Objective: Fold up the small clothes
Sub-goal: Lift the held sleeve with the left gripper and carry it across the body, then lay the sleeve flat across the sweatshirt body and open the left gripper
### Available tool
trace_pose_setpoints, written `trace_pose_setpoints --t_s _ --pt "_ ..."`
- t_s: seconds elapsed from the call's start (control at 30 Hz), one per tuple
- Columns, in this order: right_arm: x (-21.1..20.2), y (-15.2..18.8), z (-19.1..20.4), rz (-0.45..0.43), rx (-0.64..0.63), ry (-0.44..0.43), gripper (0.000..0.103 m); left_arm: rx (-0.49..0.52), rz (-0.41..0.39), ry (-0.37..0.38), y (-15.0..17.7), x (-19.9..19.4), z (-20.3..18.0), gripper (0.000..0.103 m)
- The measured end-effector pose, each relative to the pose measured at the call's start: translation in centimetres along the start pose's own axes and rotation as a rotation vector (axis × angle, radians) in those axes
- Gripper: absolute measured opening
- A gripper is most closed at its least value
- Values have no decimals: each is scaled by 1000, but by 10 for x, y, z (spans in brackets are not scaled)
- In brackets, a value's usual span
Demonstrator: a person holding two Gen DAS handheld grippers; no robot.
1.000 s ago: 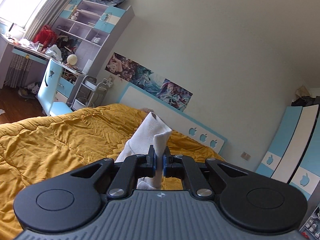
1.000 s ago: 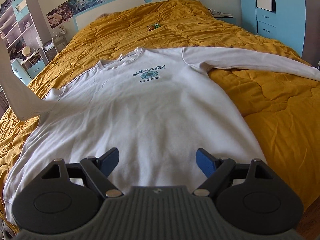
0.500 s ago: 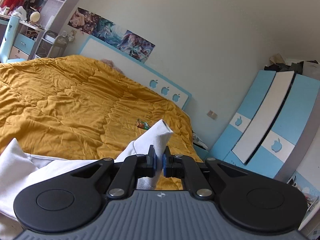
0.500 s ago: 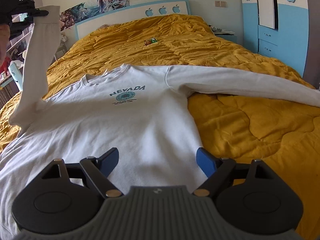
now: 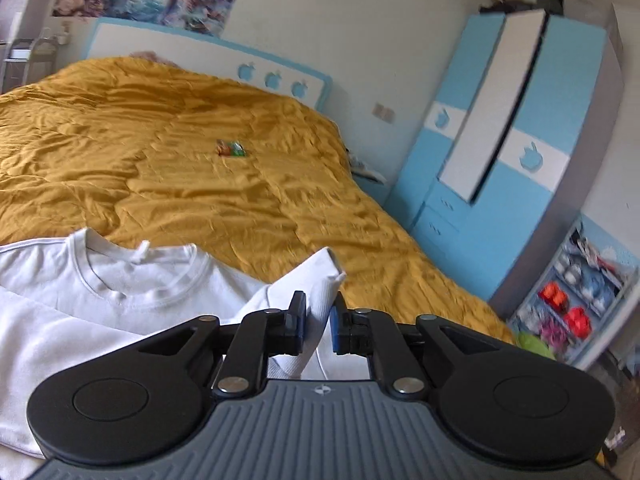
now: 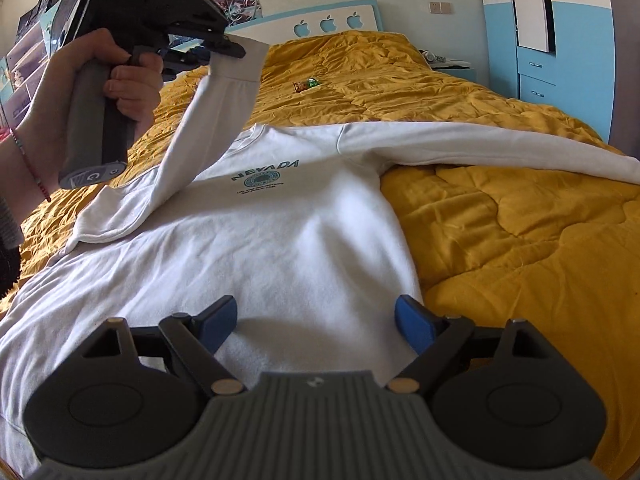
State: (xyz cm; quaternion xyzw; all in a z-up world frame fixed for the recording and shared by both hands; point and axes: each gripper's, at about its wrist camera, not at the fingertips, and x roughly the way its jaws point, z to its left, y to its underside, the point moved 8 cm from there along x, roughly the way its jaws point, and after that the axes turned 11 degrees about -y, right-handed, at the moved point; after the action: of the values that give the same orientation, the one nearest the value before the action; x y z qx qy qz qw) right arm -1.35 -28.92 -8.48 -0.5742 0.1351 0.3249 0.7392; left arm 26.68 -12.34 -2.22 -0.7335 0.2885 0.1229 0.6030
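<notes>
**White NEVADA sweatshirt on the bed, left cuff between loosening tongs**

Mustard-yellow quilt (image 5: 240,184) covers a wide bed; behind it stands a white headboard (image 5: 208,56) with a pale blue border and three apple-shaped cutouts. From the left wrist view, the left tongs (image 5: 318,320) sit just above the white sweatshirt (image 5: 120,292), near its ribbed collar. The cuff of the left sleeve (image 5: 320,280) stands up between the blue pads. The jaws have just been opening: the cuff leans against the left pad and a narrow gap shows at the right one, so the pinch is no longer firm. A small green and orange wrapper (image 5: 231,148) lies alone on the quilt farther up. To the right is a blue and white wardrobe (image 5: 520,120) with apple cutouts on its doors, and beside it a low blue shelf unit (image 5: 576,300) holding red and other coloured items too blurred to name.

From the right wrist view, the sweatshirt (image 6: 280,240) lies front up and flat across the quilt (image 6: 520,240), with "NEVADA" printed in teal on the chest above a round emblem; the small lines under it cannot be read. Its right sleeve (image 6: 500,152) stretches out straight to the side. A hand (image 6: 96,80) grips the grey handle of the left tongs (image 6: 236,50), raised above the garment, with the left sleeve (image 6: 208,132) hanging down from them over the shoulder area. The right tongs (image 6: 316,320) are spread wide and empty, hovering over the lower part of the sweatshirt.
</notes>
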Motion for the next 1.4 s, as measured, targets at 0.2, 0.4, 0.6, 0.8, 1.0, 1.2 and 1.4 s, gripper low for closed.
trace_pose_setpoints --t_s 0.2,0.4,0.6,0.8,1.0,1.2,1.4 --pt "12 8 4 52 -82 54 83 198 362 388 62 -4 -36 48" --pt "16 11 2 80 -89 62 83 322 190 225 68 -44 -9 60" --pt "19 13 4 94 -104 80 83 491 -63 -236 68 -89 80 64" --pt "25 15 8 108 -126 106 84 582 -81 -556 79 -110 164 64" --pt "28 16 10 111 -154 128 84 656 53 -715 102 -91 218 64" --pt "30 17 13 122 -167 155 84 711 78 -740 113 -55 225 59" --pt "29 18 13 117 -166 159 84 542 138 -876 109 -48 258 12"
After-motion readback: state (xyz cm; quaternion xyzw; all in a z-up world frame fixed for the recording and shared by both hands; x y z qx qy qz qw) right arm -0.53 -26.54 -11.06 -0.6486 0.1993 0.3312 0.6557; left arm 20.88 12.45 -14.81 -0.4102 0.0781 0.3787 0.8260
